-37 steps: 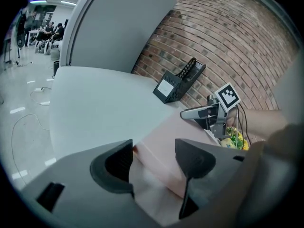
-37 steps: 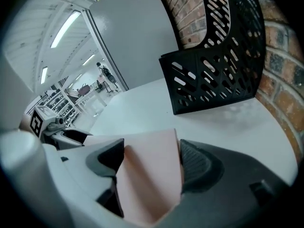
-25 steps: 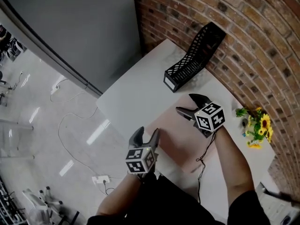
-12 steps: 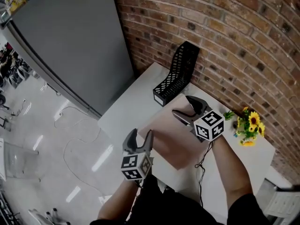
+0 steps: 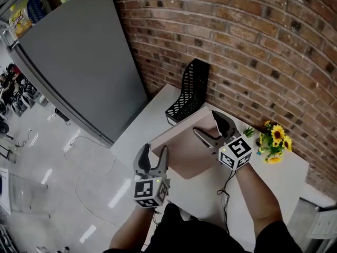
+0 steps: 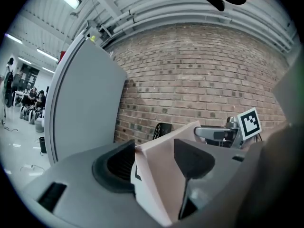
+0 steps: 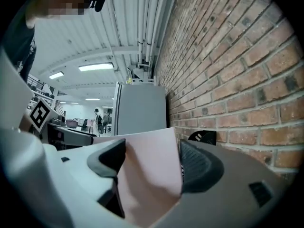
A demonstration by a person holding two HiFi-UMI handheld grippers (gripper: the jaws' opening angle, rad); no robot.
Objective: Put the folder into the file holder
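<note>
A pale pink folder (image 5: pixel 181 152) lies on the white table (image 5: pixel 150 115), its far corner close to the black mesh file holder (image 5: pixel 187 94) by the brick wall. My left gripper (image 5: pixel 151 156) is at the folder's near left corner. Its jaws are closing, still wide apart, and the folder (image 6: pixel 161 175) rises between them. My right gripper (image 5: pixel 213 128) sits over the folder's far right side. Its jaws stand wide too, with the folder (image 7: pixel 147 170) filling the gap. The file holder (image 7: pixel 202 137) peeks out beyond the right jaw.
A small bunch of yellow flowers (image 5: pixel 274 141) stands on the table to the right, near the wall. A tall grey cabinet (image 5: pixel 73 62) rises to the left of the table. Cables trail over the floor below the table's left edge.
The view has swung up toward the wall. Both grippers have edged toward the file holder, staying on either side of the folder. The left jaws look slightly narrower.
</note>
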